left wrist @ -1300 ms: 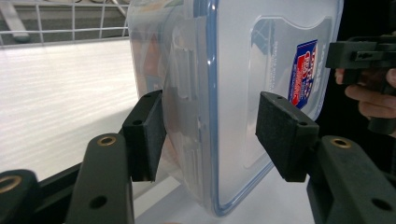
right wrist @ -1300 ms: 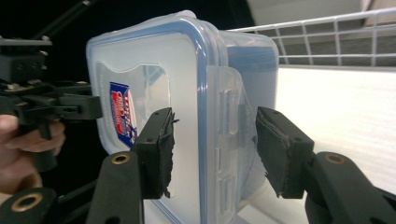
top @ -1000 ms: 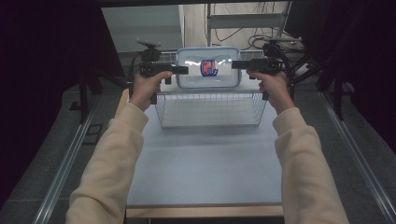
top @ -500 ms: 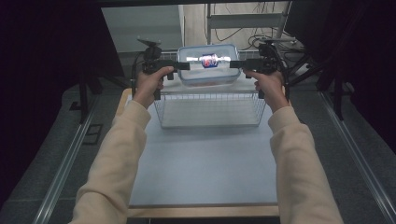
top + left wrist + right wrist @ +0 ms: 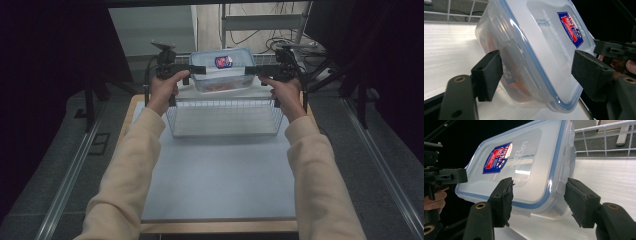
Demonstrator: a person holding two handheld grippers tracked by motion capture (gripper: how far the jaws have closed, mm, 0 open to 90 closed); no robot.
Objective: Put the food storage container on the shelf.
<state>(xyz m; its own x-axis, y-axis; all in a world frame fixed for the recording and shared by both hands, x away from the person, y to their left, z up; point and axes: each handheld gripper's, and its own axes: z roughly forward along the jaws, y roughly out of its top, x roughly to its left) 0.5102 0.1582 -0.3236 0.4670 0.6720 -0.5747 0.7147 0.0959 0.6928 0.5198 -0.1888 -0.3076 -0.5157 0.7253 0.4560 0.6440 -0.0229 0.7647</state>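
You hold a clear plastic container (image 5: 222,70) with a blue-rimmed lid in the air, above the far edge of a wire basket (image 5: 225,117) on the table (image 5: 215,185). Your left gripper (image 5: 197,69) straddles one end and your right gripper (image 5: 252,69) the other. Both sets of jaws sit spread around the box; whether the pads actually touch it is hard to tell.

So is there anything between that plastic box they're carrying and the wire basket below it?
Nothing visible. The plastic box hangs between the left gripper and right gripper, above the far edge of the wire basket, whose open top looks bare inside.
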